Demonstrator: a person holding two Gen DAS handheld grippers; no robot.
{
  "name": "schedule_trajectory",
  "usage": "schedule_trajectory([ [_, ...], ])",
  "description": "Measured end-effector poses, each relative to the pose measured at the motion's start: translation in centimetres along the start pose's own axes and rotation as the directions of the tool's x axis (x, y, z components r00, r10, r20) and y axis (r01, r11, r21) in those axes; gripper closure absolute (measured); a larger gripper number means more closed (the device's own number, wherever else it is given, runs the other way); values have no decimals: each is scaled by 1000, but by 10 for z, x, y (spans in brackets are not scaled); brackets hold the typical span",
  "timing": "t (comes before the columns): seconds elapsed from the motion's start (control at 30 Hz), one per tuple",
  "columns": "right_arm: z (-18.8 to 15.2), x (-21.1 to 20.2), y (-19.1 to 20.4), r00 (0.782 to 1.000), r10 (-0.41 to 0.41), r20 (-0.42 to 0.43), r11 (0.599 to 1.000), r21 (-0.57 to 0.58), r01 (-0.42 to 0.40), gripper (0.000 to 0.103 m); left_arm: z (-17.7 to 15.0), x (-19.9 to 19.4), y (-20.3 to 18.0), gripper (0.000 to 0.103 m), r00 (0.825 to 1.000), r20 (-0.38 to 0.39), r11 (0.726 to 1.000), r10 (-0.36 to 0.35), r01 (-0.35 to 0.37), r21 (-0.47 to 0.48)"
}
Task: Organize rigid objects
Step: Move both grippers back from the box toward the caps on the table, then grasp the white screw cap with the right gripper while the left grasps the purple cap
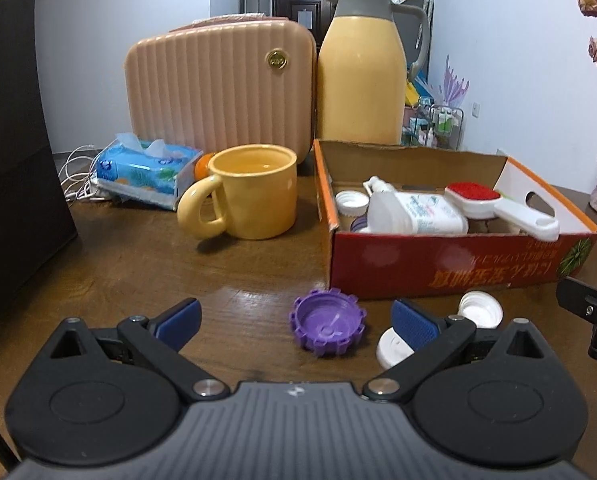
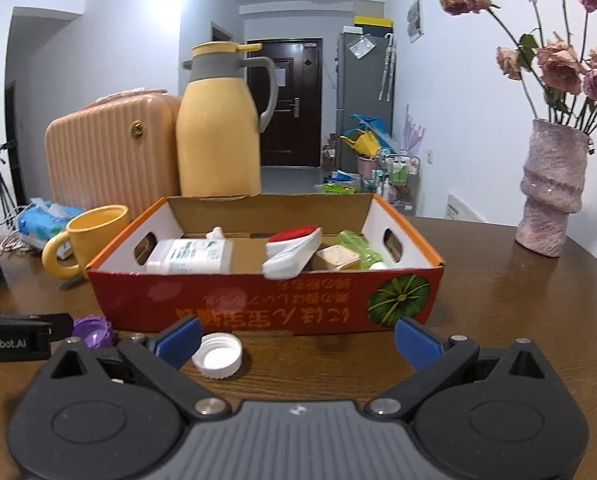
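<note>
A purple ridged cap (image 1: 328, 327) lies open side up on the wooden table, between the wide-open fingers of my left gripper (image 1: 296, 320). Two white caps (image 1: 480, 309) (image 1: 392, 347) lie to its right. The red cardboard box (image 1: 450, 264) behind holds a white bottle (image 1: 414, 212), a red-topped white brush (image 1: 498, 204) and a white cap (image 1: 351, 201). My right gripper (image 2: 298, 340) is open and empty in front of the box (image 2: 266, 300). A white cap (image 2: 217, 355) lies by its left finger. The purple cap (image 2: 93, 331) shows at the left.
A yellow mug (image 1: 250, 192), a tissue pack (image 1: 146, 170), a pink case (image 1: 218, 84) and a yellow thermos (image 1: 360, 64) stand behind. A black box (image 1: 14, 152) is at the left. A pink vase with dried flowers (image 2: 550, 192) stands at the right.
</note>
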State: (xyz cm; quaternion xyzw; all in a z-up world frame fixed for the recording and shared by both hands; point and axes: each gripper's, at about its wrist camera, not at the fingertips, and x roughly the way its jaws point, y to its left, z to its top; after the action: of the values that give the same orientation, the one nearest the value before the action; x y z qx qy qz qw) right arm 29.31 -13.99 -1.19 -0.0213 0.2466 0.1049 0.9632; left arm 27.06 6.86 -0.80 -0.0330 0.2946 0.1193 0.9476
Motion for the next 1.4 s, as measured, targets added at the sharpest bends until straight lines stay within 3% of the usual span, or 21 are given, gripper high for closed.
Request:
schedule_trajectory([
  [0.3, -11, 17, 20, 997, 52, -65, 997, -48, -55, 2, -7, 5, 17, 0, 999, -37, 1000, -10, 10, -3],
  [0.7, -11, 63, 45, 985, 61, -158, 994, -81, -75, 20, -6, 10, 23, 0, 999, -42, 1000, -16, 16, -4],
  [0.77, -9, 69, 47, 984, 62, -168, 994, -79, -76, 26, -7, 11, 22, 0, 999, -43, 1000, -18, 18, -2],
  [0.83, -9, 76, 48, 977, 79, -196, 993, -69, -94, 56, -7, 12, 22, 0, 999, -44, 1000, -16, 16, 1],
  [0.87, -9, 78, 47, 974, 95, -206, 992, -60, -109, 62, -7, 13, 22, 0, 999, -45, 1000, -16, 16, 2],
  [1.07, -11, 71, 44, 974, 107, -198, 991, -56, -120, 64, -7, 18, 23, 0, 998, -55, 1000, -12, 12, -6],
  [1.4, -10, 43, 24, 989, 95, -113, 994, -35, -100, 64, -9, 24, 24, 0, 997, -70, 1000, -24, 24, -10],
])
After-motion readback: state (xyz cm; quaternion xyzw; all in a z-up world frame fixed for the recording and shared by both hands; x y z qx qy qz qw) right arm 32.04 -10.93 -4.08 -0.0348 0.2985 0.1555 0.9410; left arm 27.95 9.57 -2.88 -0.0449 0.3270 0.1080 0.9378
